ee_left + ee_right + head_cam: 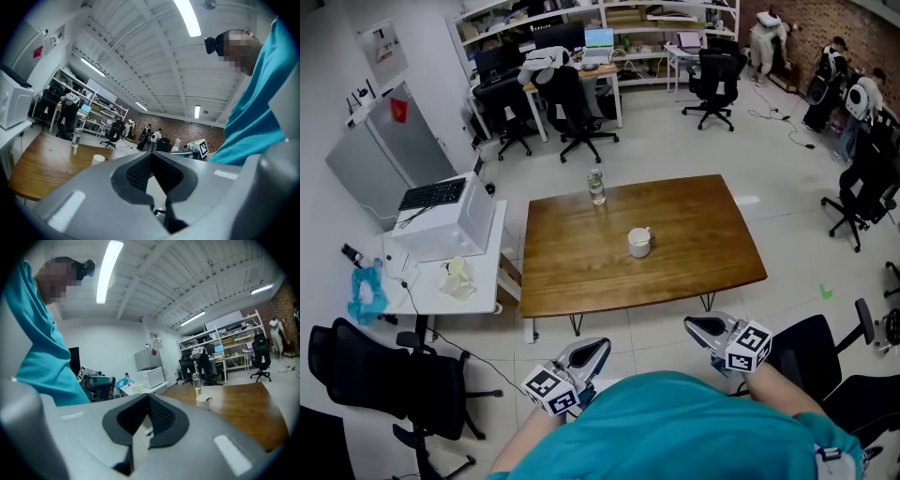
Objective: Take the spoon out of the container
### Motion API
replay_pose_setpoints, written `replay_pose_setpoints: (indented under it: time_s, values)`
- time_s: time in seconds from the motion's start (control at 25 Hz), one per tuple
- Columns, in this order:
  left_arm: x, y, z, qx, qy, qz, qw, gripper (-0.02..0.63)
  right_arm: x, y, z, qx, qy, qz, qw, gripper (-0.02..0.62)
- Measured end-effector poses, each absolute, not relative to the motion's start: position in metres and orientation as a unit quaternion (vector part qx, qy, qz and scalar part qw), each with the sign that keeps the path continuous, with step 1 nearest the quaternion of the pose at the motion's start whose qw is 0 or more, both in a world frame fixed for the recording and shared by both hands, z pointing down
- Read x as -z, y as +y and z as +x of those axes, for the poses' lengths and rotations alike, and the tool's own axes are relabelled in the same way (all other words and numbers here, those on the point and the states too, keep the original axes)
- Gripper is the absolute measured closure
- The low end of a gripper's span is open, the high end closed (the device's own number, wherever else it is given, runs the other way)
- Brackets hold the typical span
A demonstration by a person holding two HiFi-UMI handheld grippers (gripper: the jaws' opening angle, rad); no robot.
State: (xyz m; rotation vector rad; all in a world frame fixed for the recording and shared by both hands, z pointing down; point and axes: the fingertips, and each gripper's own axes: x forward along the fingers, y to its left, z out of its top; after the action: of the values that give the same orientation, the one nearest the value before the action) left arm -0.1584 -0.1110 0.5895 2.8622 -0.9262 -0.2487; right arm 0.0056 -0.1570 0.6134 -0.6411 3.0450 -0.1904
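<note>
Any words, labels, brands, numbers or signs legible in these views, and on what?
No text is legible in any view.
Wall poster: print too small.
Red tag on the fridge: no lettering legible.
Bottle label: blurred.
Marker cubes: black-and-white patterns only, no characters.

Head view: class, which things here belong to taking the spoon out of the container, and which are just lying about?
Job: cup on the table (spoon too small to make out); left gripper and right gripper, both shut.
Lying about: bottle; white box; keyboard; chairs.
</note>
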Motion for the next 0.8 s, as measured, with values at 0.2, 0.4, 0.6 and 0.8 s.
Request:
replay_pose_setpoints:
  time_s: [0.2, 0.4, 0.6, 0.8]
  values:
    - [-0.591, -0.185, -0.193, 0.092, -0.295, 0.948, 0.074, 0.606, -0.620, -0.222, -0.025, 0.082, 0.972, -0.218, -0.014, 0.592]
    - [-0.598, -0.258, -0.195, 0.096, -0.307, 0.944, 0.079, 0.606, -0.639, -0.297, -0.018, 0.104, 0.969, -0.222, -0.023, 0.591]
    - [-0.585, -0.343, -0.143, 0.079, -0.355, 0.929, 0.075, 0.606, -0.649, -0.397, 0.032, 0.136, 0.973, -0.187, -0.020, 0.560]
    - [-0.587, -0.420, -0.095, 0.059, -0.401, 0.911, 0.079, 0.606, -0.686, -0.497, 0.063, 0.215, 0.965, -0.139, -0.053, 0.474]
